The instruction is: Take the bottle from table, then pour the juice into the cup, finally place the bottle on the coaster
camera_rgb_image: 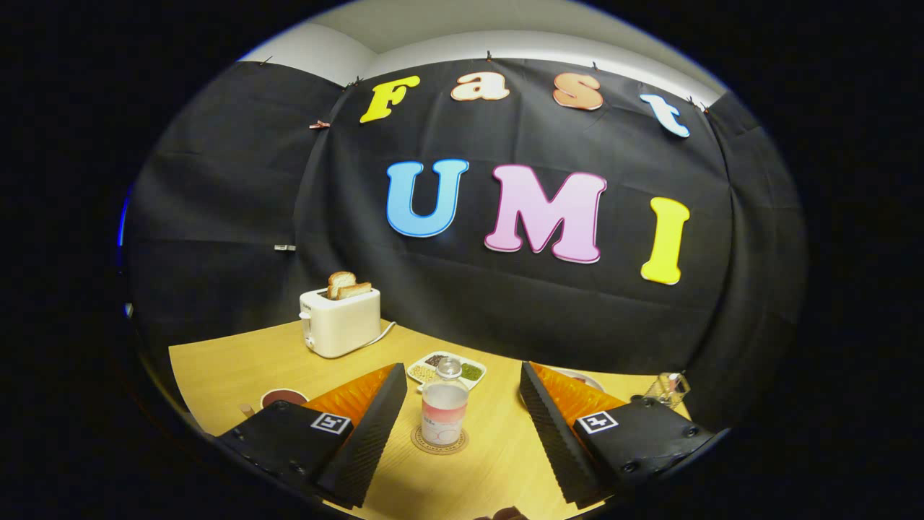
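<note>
The gripper (462,426) was held open, its fingers spread wide and touching nothing. The bottle (444,404) stood upright on the coaster (439,442) between them, released. A toaster (339,320) sat well beyond.

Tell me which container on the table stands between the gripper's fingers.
The bottle, upright on the round coaster, stands between the open gripper fingers. The dark cup sits outside one finger, the clear glass beyond the other.
</note>
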### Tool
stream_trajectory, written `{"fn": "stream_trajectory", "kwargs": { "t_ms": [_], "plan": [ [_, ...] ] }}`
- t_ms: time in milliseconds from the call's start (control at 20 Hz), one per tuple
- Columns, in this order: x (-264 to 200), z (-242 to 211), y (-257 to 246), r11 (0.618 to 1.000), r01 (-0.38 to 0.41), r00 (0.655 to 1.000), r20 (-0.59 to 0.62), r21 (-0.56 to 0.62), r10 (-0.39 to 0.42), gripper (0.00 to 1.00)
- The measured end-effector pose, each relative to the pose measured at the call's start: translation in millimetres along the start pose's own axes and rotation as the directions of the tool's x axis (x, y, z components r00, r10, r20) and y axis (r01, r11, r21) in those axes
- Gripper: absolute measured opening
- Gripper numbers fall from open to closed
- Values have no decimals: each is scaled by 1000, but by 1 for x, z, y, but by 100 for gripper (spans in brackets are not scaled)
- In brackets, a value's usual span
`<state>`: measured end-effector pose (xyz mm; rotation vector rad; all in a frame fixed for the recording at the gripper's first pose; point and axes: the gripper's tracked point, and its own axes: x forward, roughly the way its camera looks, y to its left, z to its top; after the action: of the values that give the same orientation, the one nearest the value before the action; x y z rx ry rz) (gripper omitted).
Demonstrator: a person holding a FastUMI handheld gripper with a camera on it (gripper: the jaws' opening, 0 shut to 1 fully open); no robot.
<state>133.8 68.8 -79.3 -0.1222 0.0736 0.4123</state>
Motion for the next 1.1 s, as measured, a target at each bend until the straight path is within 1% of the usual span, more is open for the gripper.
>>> {"fn": "stream_trajectory", "kwargs": {
  "t_ms": [150, 300, 450, 550, 700, 900, 1000, 1100],
  "plan": [
    [-40, 37, -15, 997, 80, 997, 17, 21, -80, 97],
    [-85, 63, -31, 984, 178, 983, 41, 27, -179, 97],
    [-130, 70, -38, 964, 261, 964, 31, 49, -263, 97],
    [-157, 73, -44, 946, 311, 949, 26, 92, -314, 97],
    [-191, 75, -51, 929, 348, 936, 13, 125, -353, 97],
    [-228, 69, -75, 896, 428, 902, 10, 123, -432, 97],
    [-236, 62, -81, 888, 440, 896, 0, 131, -444, 97],
    [-237, 55, -86, 890, 438, 897, -2, 128, -441, 97]
  ]
}}
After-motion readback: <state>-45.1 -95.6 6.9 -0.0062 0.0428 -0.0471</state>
